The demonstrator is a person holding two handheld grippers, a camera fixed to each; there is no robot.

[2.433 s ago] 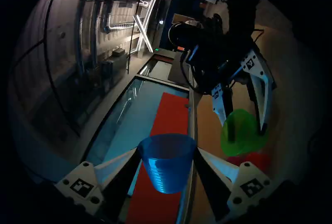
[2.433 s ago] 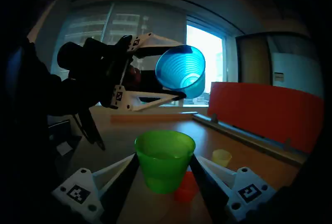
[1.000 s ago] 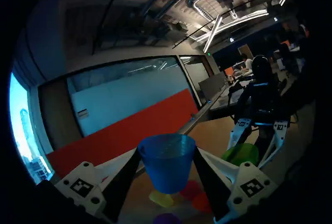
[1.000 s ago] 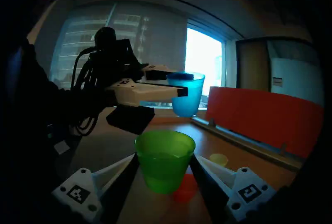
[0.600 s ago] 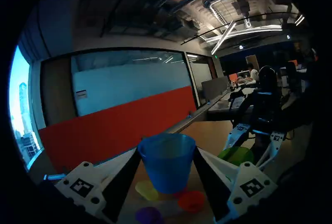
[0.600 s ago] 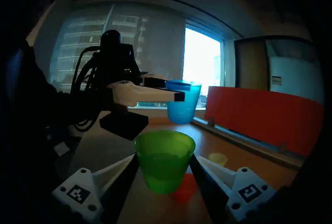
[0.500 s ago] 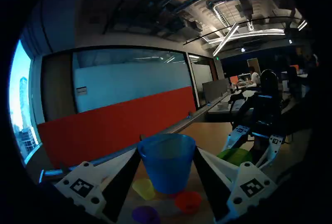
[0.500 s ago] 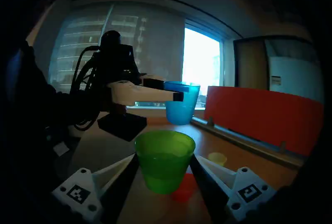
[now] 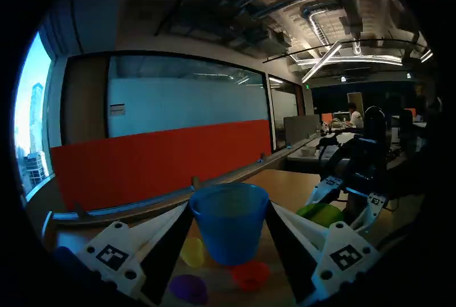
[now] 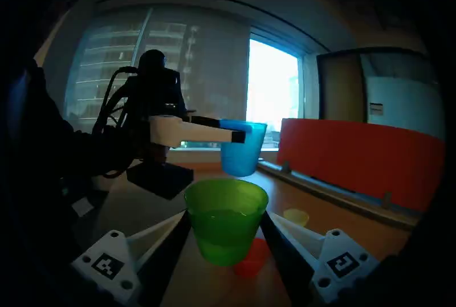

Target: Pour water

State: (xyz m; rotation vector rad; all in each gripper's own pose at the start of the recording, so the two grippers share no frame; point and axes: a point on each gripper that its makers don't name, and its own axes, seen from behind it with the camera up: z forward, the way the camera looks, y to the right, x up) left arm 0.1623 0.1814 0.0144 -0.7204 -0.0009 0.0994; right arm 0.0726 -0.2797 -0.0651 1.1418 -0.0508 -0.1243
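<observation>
Right now, in the left gripper view, the left gripper [image 9: 228, 219] is clasping the blue cup [image 9: 229, 241] by its side wall, both fingers [image 9: 166, 233] pressing on it, and carrying it upright above the wooden table [image 9: 288, 180]. A yellow cup [image 9: 192, 251], a purple cup [image 9: 189, 288] and an orange cup [image 9: 251, 274] are sitting on the table just beneath. Farther off, the right gripper [image 9: 336, 213] is gripping the green cup [image 9: 316, 213]. In the right gripper view, that green cup [image 10: 226, 238] is sitting squarely between the two fingers, closed in on its wall a little under the rim, and a darker band low inside looks to me like water. Across from it the blue cup [image 10: 241, 156] is hanging level in the other gripper, near but not touching; whether it is holding anything I cannot tell. Both cups look like thin, smooth plastic: light, a bit slippery, and likely to buckle under a hard squeeze. I'm thinking the mid-wall hold is the right one, firm enough that the cup isn't sliding, with any tipping done slowly since water shifts the weight.
</observation>
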